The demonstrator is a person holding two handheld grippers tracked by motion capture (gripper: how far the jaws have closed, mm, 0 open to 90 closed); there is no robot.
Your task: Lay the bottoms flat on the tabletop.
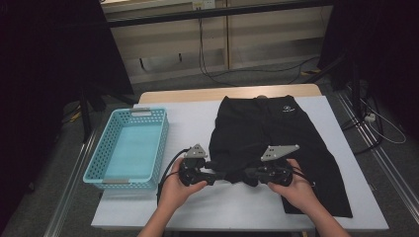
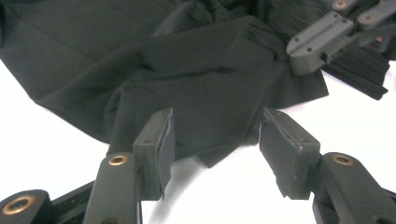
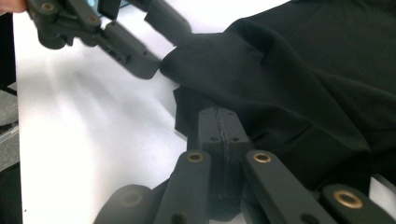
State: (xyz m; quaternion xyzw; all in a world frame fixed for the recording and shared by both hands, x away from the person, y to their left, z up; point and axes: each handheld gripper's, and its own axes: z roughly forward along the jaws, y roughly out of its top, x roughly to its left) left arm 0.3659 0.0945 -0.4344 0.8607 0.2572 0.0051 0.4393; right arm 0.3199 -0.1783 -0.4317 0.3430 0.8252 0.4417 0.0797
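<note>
A pair of black shorts [image 1: 267, 131] lies spread on the white table [image 1: 190, 118], with a small white logo at its far waistband. My right gripper [image 1: 248, 176] is shut on the bunched near-left hem of the shorts [image 3: 303, 84], its pads [image 3: 219, 123] pressed together over the cloth. My left gripper [image 1: 218, 177] points at the same hem from the left. In the left gripper view its jaws stand open [image 2: 215, 140], one on each side of a corner of the cloth [image 2: 196, 84] without pressing on it. The two grippers' tips are close together.
An empty turquoise basket [image 1: 129, 148] stands at the table's left side. Bare white table [image 1: 222, 207] runs along the near edge in front of the hands. Cables lie on the floor [image 1: 217, 76] beyond the table's far edge.
</note>
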